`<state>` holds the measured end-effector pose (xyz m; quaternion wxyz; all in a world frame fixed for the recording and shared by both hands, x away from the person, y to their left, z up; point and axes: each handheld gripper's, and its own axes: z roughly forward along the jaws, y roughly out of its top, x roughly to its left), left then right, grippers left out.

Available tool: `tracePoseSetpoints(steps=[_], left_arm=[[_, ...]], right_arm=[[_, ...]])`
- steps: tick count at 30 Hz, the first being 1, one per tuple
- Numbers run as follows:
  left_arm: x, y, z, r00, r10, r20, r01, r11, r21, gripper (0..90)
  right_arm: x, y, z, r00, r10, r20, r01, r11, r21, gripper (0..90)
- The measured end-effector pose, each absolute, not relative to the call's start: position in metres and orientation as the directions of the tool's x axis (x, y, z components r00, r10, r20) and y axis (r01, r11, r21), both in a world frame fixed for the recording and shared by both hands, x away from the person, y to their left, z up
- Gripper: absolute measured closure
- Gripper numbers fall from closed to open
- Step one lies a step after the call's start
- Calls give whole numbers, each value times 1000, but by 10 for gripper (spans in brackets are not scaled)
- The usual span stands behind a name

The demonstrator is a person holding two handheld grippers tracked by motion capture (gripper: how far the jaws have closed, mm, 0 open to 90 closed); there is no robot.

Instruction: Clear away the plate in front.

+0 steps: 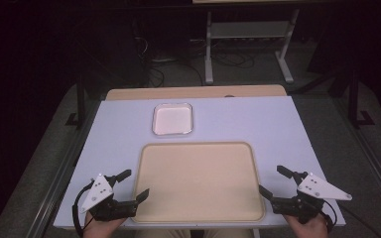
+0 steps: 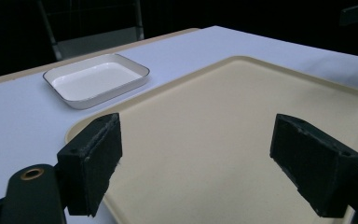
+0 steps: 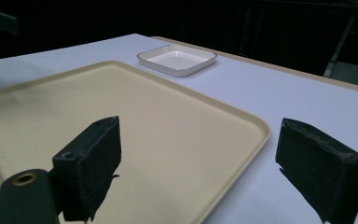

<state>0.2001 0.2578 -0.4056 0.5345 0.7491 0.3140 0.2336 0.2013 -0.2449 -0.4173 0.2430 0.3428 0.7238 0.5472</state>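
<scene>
L gripper (image 1: 136, 184) cable partly offscreen.

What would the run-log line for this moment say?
left gripper: jaws open, near-left corner of beige plastic tray | right gripper: jaws open, near-right corner | white rectangular dish: empty, beyond tray

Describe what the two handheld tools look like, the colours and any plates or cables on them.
Both are black, with two blocky, rough-faced black jaws. The left tool and the right tool each carry a pale grey three-cornered plate on top, dotted with small dark holes. A black cable loops from the left one. A brass-coloured ring sits near the jaw base in both gripper views.
</scene>
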Motion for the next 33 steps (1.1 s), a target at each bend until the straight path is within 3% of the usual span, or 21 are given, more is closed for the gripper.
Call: tracePoseSetpoints(steps=[18,33], left_arm=[[201,252,-405,720,694,26,224,-266,938,186],[227,250,-389,756,654,-1,230,-264,937,186]], right_arm=[[202,-246,-418,-653,756,34,231,157,960,133],[204,-248,-418,-646,762,44,234,143,962,133]])
